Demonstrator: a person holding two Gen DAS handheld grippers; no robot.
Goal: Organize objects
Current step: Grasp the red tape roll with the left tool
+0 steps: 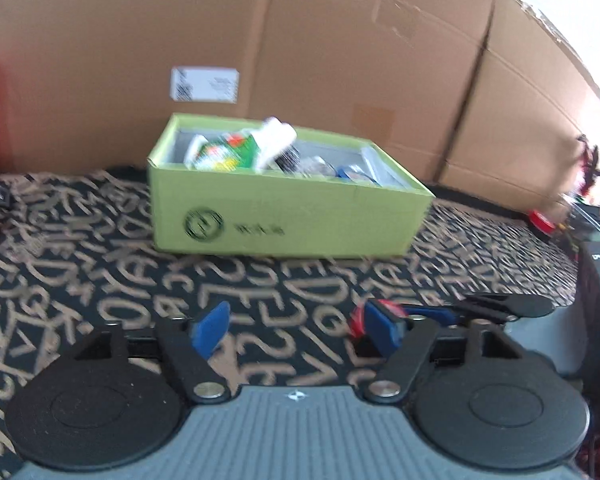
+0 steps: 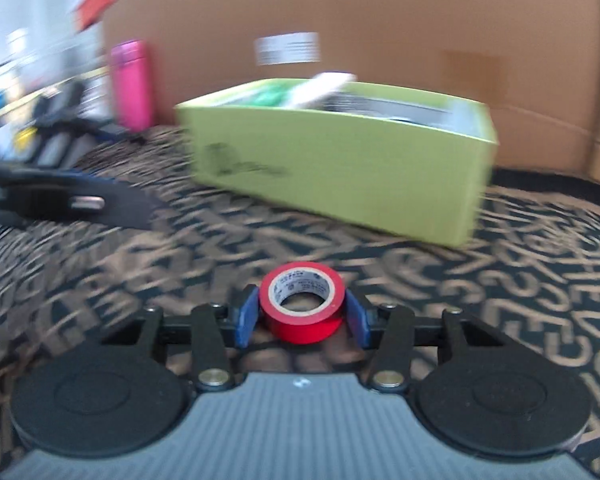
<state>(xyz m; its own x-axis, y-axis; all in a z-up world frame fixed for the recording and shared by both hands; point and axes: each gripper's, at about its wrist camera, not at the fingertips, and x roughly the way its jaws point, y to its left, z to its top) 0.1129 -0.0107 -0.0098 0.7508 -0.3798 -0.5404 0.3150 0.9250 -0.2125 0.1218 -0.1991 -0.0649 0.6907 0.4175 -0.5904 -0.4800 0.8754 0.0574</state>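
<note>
On the lettered cloth (image 1: 100, 280), seen from the left wrist, a full green box (image 1: 284, 216) stood before a cardboard wall (image 1: 340, 40); the left tongs (image 1: 296, 330) gaped wide, empty. From the right wrist, the right tongs (image 2: 302, 314) clamped a red tape roll (image 2: 302, 304), box beyond.

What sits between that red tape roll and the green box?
Nothing but bare patterned cloth between the tape roll, held in the right gripper, and the box, per the right wrist view.

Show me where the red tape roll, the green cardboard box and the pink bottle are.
red tape roll (image 2: 302, 304): right wrist view, front face.
green cardboard box (image 1: 284, 216): left wrist view, front wall.
pink bottle (image 2: 133, 84): right wrist view, body.
</note>
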